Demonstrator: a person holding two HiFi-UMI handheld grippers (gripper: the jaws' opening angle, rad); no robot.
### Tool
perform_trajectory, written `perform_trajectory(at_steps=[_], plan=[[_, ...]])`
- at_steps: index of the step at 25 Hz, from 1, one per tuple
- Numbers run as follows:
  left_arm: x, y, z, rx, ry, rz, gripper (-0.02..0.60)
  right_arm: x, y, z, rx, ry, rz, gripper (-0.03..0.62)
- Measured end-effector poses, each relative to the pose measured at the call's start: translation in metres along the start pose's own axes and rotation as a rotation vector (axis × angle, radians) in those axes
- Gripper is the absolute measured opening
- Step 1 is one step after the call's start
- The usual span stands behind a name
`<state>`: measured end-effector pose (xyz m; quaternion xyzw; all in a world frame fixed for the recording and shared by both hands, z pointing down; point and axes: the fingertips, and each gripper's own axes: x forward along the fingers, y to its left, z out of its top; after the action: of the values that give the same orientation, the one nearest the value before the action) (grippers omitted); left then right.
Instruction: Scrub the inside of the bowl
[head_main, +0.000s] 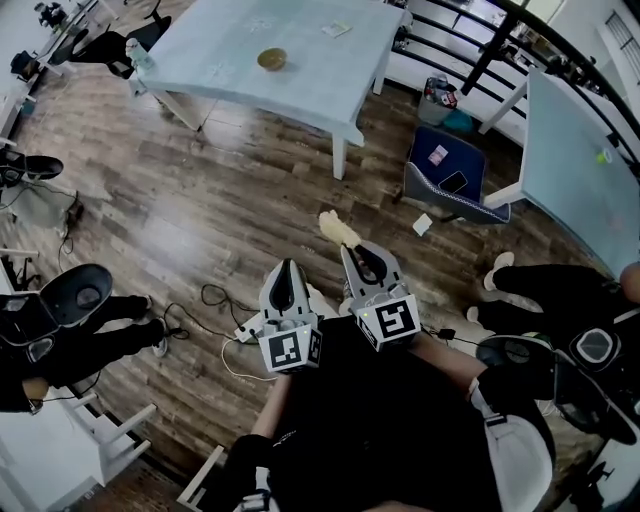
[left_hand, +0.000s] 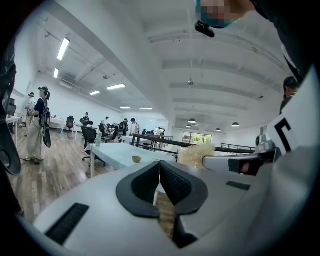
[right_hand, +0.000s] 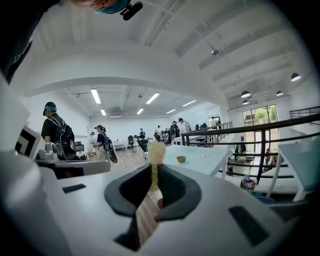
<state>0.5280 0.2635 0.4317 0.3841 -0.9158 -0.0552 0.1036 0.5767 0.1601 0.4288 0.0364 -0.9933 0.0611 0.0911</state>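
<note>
A small tan bowl (head_main: 271, 59) sits on the pale table (head_main: 330, 80) far ahead of me; it shows tiny in the left gripper view (left_hand: 136, 159) and the right gripper view (right_hand: 181, 159). My right gripper (head_main: 352, 248) is shut on a cream fibrous scrubber (head_main: 338, 228), whose tuft sticks up past the jaws (right_hand: 156, 151). My left gripper (head_main: 288, 266) is held beside it, close to my body, shut with nothing between its jaws (left_hand: 159, 162). From the left gripper view the scrubber (left_hand: 196, 154) appears to the right. Both grippers are well short of the table.
Wooden floor lies between me and the table. A blue seat (head_main: 446, 170) with a phone stands at right beside a second table (head_main: 580, 170). A black railing (head_main: 480, 50) runs behind. Cables (head_main: 215, 320) trail on the floor. Seated people are at both sides.
</note>
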Motion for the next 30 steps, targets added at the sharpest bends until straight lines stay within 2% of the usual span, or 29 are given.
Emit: perform_trajectory(at_steps=[5,10,15,20,25,30], plan=[[0.002,0.006,0.002,-0.002,-0.012,0.013,0.015,0.002,-0.005,-0.005,0.033,0.004,-0.010,0.044],[0.010,0.011,-0.001,-0.007,0.000,0.012,0.015,0.018,-0.004,-0.004,0.020,0.019,0.001,0.044],[0.042,0.028,0.002,-0.018,-0.008,-0.020,0.015,0.049,-0.009,0.000,-0.004,0.023,-0.018,0.044],[0.074,0.051,0.012,-0.037,0.011,-0.023,0.015,0.082,-0.007,-0.008,0.024,0.076,-0.043,0.044],[0.120,0.072,0.025,-0.018,0.048,-0.082,0.015,0.122,0.001,0.002,0.001,0.068,-0.045,0.044],[0.163,0.092,0.042,-0.020,-0.010,-0.150,0.015,0.174,-0.015,0.019,0.010,0.059,-0.107,0.044]])
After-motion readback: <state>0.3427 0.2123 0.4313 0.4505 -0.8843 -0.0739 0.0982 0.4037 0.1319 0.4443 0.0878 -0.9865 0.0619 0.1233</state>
